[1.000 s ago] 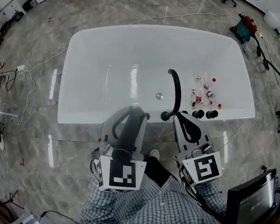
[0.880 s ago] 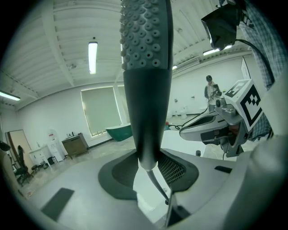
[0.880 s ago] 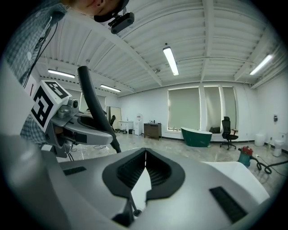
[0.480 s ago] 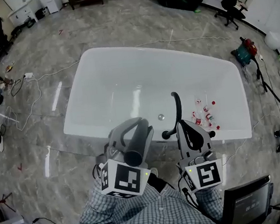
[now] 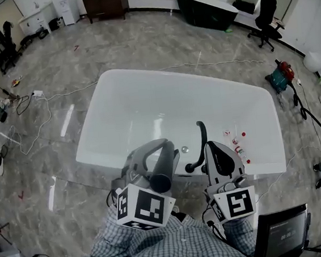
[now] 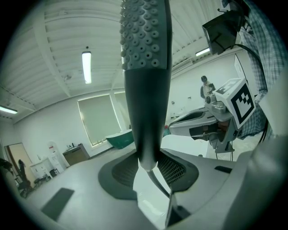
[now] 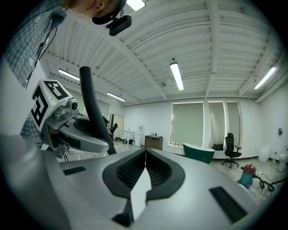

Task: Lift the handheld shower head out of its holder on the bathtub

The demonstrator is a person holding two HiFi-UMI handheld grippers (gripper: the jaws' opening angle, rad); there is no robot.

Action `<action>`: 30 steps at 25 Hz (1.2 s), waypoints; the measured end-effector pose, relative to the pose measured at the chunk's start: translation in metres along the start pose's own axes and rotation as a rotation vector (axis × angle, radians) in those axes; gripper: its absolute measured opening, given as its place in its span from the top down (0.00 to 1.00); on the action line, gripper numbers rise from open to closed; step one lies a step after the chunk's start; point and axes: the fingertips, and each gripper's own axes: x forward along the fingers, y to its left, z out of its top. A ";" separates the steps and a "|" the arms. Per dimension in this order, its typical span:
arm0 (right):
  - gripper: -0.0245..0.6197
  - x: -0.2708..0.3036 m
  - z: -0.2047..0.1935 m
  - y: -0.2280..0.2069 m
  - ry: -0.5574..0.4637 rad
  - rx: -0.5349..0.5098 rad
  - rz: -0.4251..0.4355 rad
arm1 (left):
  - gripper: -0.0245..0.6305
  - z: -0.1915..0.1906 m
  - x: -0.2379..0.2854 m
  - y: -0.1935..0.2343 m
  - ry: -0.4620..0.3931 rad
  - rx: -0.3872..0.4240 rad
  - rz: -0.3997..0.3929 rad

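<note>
My left tongs (image 6: 146,168) clamp the shower head (image 6: 145,81) by the bathtub (image 5: 124,106); my right tongs (image 7: 145,164) are closed on nothing.

No legible text, labels or numbers, print on the monitor (image 5: 284,233) too small to read

The bathtub (image 5: 146,103) basin is left open at its left; the right is obstructed by a black curved spout (image 5: 203,140) and small bottles (image 5: 235,141).
</note>
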 end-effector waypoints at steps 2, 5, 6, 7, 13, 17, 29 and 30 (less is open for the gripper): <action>0.94 -0.001 0.004 0.000 -0.006 -0.008 0.005 | 0.77 0.008 -0.003 0.002 -0.008 0.014 0.005; 0.94 0.000 0.009 -0.001 -0.015 -0.022 0.011 | 0.77 0.021 -0.005 0.005 -0.026 0.031 0.016; 0.94 0.001 0.010 0.000 -0.018 -0.026 0.012 | 0.77 0.024 -0.006 0.007 -0.032 0.034 0.020; 0.94 0.002 0.012 0.002 -0.020 -0.030 0.012 | 0.77 0.025 -0.008 0.009 -0.037 0.035 0.022; 0.94 0.005 0.023 0.004 -0.048 -0.061 0.010 | 0.77 0.035 -0.013 0.013 -0.076 0.027 0.027; 0.94 0.005 0.034 0.002 -0.067 -0.070 -0.001 | 0.77 0.044 -0.018 0.016 -0.094 0.034 0.029; 0.94 0.004 0.033 0.009 -0.085 -0.082 0.005 | 0.77 0.046 -0.025 0.017 -0.105 0.033 0.032; 0.94 0.004 0.034 0.011 -0.092 -0.087 0.007 | 0.77 0.046 -0.024 0.017 -0.104 0.034 0.032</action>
